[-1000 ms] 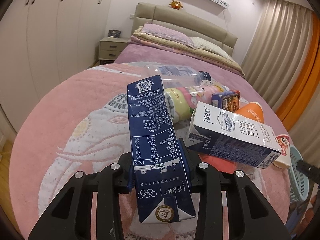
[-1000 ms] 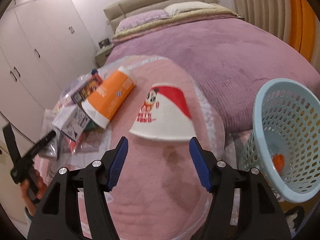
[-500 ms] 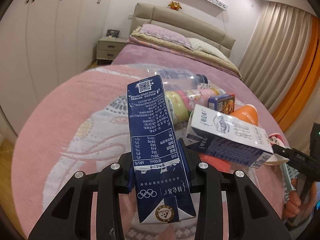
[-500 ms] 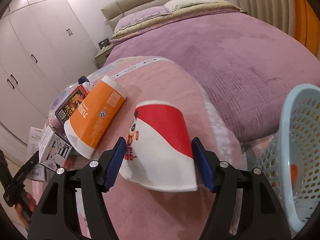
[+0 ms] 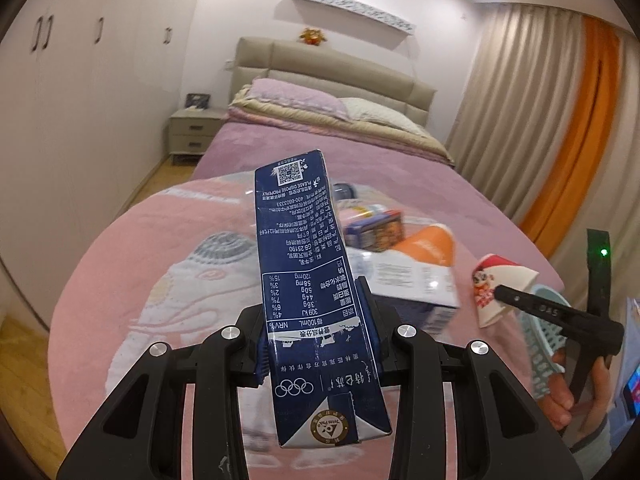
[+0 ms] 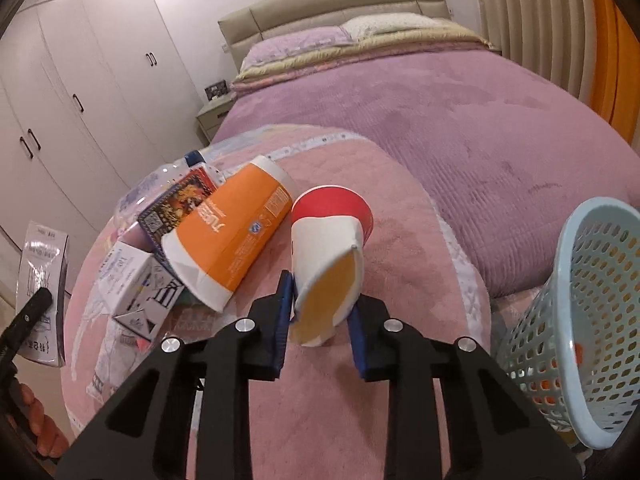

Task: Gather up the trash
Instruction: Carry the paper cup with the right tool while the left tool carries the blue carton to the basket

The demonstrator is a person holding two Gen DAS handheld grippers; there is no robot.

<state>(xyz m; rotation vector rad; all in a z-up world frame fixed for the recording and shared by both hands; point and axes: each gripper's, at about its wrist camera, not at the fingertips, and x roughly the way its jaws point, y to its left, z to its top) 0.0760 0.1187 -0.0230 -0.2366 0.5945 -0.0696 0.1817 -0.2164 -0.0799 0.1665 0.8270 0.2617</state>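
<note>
Since a second ago the right tool (image 6: 318, 322) had come forward over the red-and-white paper cup (image 6: 328, 256) and its jaws had just been closing; the blue pads now pinched the cup's squashed rim, with its base pointing away from the tool toward the headboard. The left tool (image 5: 318, 344) had lifted and was clenched on the dark blue milk carton (image 5: 310, 280), whose long axis ran straight ahead of the tool, folded bottom nearest the camera.

Below both tools lay a pink round rug with an elephant print (image 5: 160, 280), spread over a purple bed (image 6: 460, 120). White wardrobes and curtains lined the room.

Just left of the right tool lay an orange paper tub (image 6: 228, 236), touching a white box (image 6: 132, 280), a dark snack box (image 6: 176, 200) and a clear plastic bottle (image 6: 176, 168). To its right stood a pale blue perforated basket (image 6: 580, 300).
</note>
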